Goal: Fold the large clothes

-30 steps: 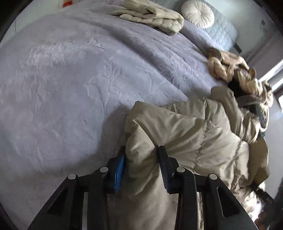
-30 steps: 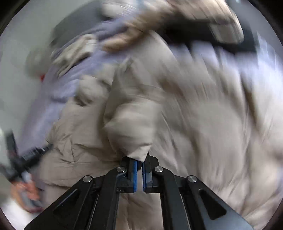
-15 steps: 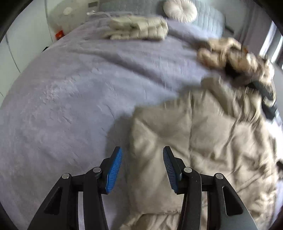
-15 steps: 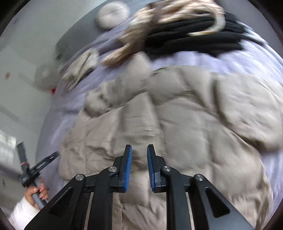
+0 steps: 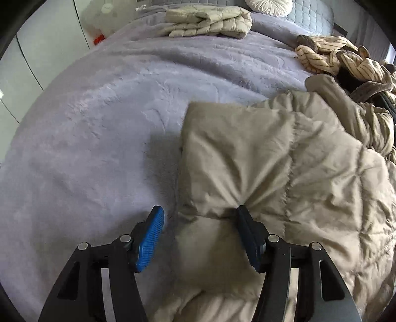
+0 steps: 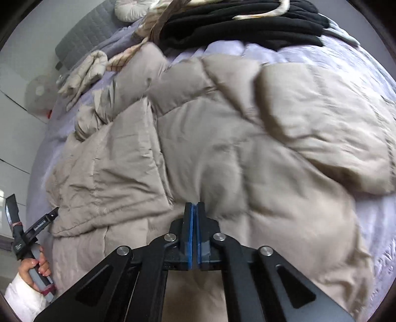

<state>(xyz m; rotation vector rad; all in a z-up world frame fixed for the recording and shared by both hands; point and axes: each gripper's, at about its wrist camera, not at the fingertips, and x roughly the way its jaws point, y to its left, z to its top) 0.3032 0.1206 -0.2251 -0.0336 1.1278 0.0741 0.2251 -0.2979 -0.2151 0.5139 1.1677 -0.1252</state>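
Note:
A large beige puffer coat (image 5: 272,168) lies spread on a lilac bed, partly folded over itself. My left gripper (image 5: 200,220) is open and straddles the coat's left folded edge; its right finger presses into the fabric, its left finger is over the blanket. In the right wrist view the coat (image 6: 222,138) fills the middle. My right gripper (image 6: 194,210) is shut, its tips against the coat's padding; whether fabric is pinched between them I cannot tell. The left gripper also shows at the lower left (image 6: 32,230), held by a hand.
The lilac blanket (image 5: 99,111) covers the bed to the left. A folded beige quilted jacket (image 5: 208,21) and a round white cushion (image 5: 267,5) lie at the headboard. A striped garment (image 5: 341,57) and black clothes (image 6: 247,27) lie beyond the coat.
My left gripper let go of the coat's edge, opened wide and came down astride it. My right gripper released the coat, opened slightly, then shut again low on the coat.

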